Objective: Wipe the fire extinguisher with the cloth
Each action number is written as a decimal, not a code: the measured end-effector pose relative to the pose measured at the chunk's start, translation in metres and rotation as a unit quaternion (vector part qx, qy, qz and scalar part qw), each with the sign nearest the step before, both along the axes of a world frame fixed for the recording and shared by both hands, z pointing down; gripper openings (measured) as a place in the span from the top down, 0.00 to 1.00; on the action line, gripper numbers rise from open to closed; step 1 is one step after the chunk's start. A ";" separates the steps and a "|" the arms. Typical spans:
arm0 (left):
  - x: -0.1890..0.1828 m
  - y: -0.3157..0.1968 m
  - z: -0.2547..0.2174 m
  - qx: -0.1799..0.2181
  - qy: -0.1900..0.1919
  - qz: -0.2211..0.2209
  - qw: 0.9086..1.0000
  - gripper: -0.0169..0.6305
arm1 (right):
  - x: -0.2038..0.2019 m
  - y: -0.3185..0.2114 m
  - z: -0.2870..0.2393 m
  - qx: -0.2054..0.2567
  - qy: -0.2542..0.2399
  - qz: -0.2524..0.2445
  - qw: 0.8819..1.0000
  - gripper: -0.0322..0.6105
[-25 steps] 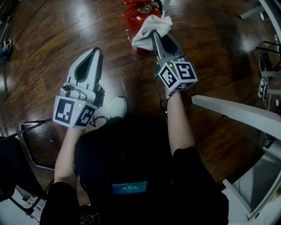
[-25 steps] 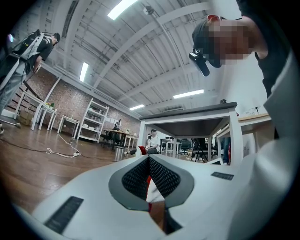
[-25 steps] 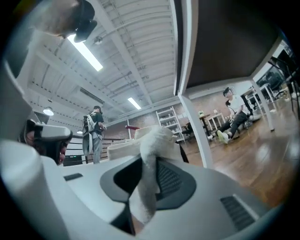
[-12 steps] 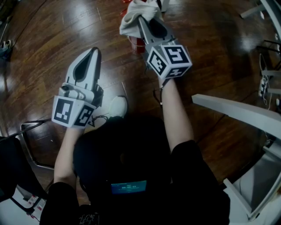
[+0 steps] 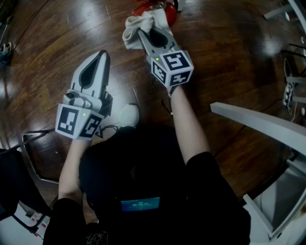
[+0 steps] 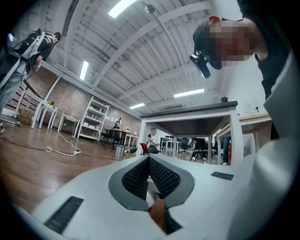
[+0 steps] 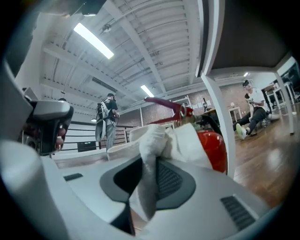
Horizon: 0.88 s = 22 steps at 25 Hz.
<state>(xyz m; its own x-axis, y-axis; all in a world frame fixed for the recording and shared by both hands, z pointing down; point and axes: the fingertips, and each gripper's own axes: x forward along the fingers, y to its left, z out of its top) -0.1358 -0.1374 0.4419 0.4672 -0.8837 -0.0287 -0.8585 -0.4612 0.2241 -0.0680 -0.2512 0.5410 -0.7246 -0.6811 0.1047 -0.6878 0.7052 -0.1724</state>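
The right gripper (image 5: 139, 30), clenching the cloth (image 5: 135, 23), is sliding up and leftward across the fire extinguisher (image 5: 168, 13) at the head view's top edge, so the wipe is advancing. The left gripper (image 5: 102, 55) is idling, jaws pressed together and empty.

The cloth (image 5: 134, 25) is off-white, the fire extinguisher (image 7: 221, 149) glossy red, the floor (image 5: 229, 52) dark brown wood, and the left gripper (image 5: 102, 55) and right gripper (image 5: 142, 32) pale grey with black-and-white checkered cubes.
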 end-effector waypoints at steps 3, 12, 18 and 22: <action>0.000 -0.001 0.000 0.000 0.000 0.002 1.000 0.97 | -0.009 0.000 0.029 -0.017 0.028 -0.009 0.999 0.80; -0.004 -0.002 0.002 -0.002 -0.003 0.002 1.000 0.97 | -0.017 0.001 0.121 -0.069 0.115 -0.047 0.990 0.80; -0.009 -0.002 0.004 -0.004 0.001 0.001 1.000 0.97 | -0.011 0.002 0.163 -0.111 0.133 -0.039 0.984 0.80; -0.009 0.000 0.000 0.000 0.002 0.001 1.000 0.97 | -0.005 0.003 0.174 -0.126 0.136 -0.035 0.982 0.80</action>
